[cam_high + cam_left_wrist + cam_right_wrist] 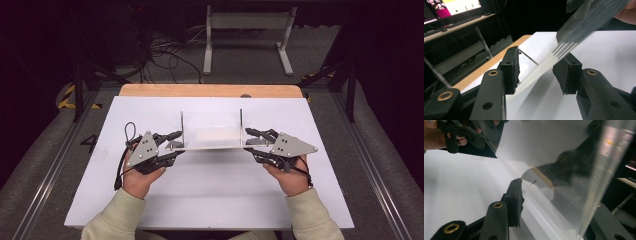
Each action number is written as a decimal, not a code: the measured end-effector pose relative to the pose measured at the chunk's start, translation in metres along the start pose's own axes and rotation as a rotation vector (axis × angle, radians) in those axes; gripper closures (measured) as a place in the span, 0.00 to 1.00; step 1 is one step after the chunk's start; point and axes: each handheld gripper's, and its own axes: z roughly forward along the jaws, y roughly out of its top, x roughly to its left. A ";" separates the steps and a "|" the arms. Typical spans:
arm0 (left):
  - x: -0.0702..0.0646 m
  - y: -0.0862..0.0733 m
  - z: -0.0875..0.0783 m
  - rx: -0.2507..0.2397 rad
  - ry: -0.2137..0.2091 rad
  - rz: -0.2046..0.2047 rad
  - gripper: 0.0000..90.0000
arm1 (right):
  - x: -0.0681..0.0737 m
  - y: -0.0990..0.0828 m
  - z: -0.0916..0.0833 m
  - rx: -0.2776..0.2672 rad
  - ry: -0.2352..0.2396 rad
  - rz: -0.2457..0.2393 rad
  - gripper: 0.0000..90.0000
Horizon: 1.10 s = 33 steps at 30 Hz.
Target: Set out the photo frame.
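Observation:
A clear plastic U-shaped stand (pixel 212 136) lies on the white table top (pixel 210 190), with two upright side walls and a flat base. My left gripper (pixel 176 146) is at its left end, jaws open, straddling the left wall's edge. In the left gripper view the thin clear edge (pixel 541 67) runs between the fingers (pixel 510 71) without touching either pad. My right gripper (pixel 251 143) is at the right end, open around the right wall. In the right gripper view the clear wall (pixel 564 150) stands between the jaws of that gripper (pixel 556 205), one finger (pixel 515 197) in front of it.
A wooden strip (pixel 210 90) borders the table's far edge. Beyond it on the floor stand a white frame (pixel 247 30) and loose cables (pixel 160 55). A lit monitor (pixel 456 6) sits on a desk off to the side. Metal rails (pixel 370 175) run along both sides.

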 end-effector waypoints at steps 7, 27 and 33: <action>-0.005 0.018 -0.009 -0.045 0.025 0.013 0.64 | 0.002 0.018 -0.013 -0.045 -0.031 -0.041 0.65; -0.012 0.046 -0.035 -0.119 -0.039 -0.076 0.68 | 0.013 0.061 -0.046 -0.124 -0.006 0.103 0.71; -0.018 0.054 -0.040 -0.092 -0.071 -0.118 0.70 | 0.012 0.065 -0.053 -0.113 0.028 0.196 0.70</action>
